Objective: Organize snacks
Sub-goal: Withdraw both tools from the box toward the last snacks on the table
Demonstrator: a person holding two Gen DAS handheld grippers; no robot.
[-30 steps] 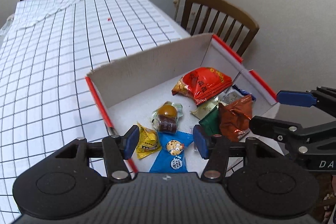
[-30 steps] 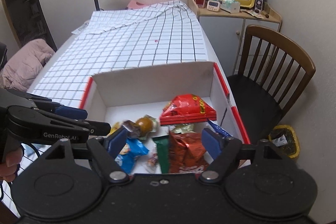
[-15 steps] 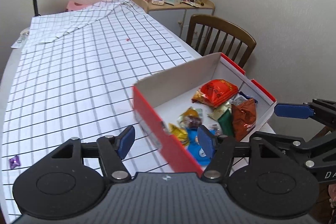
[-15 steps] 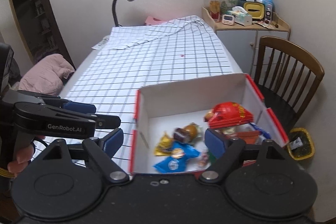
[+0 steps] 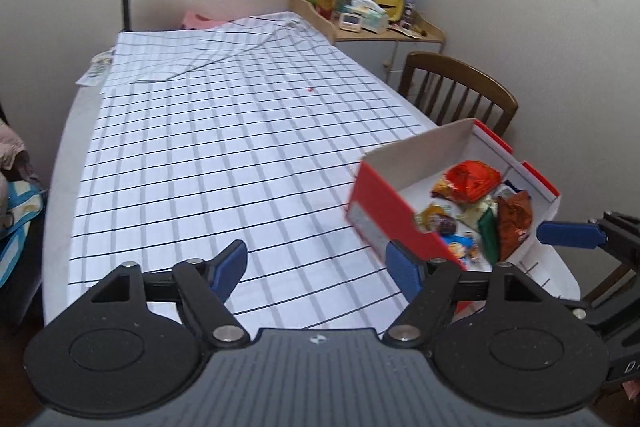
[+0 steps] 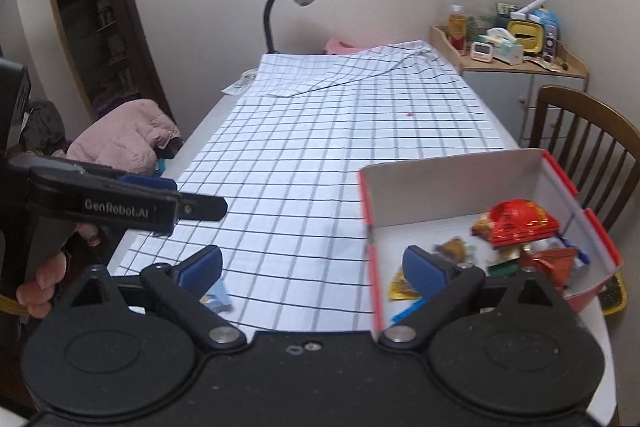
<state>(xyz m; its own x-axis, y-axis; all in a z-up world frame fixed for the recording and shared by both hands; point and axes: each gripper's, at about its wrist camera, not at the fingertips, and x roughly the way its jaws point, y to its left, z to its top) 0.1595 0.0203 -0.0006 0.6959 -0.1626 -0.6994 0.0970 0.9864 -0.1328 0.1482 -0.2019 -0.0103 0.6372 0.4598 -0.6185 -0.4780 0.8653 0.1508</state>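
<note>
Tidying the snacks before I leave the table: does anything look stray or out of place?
One blue snack packet lies on the checked tablecloth, outside the red box that holds the other snacks, partly hidden behind the right gripper. The far end of the tablecloth is also rumpled and folded over.
</note>
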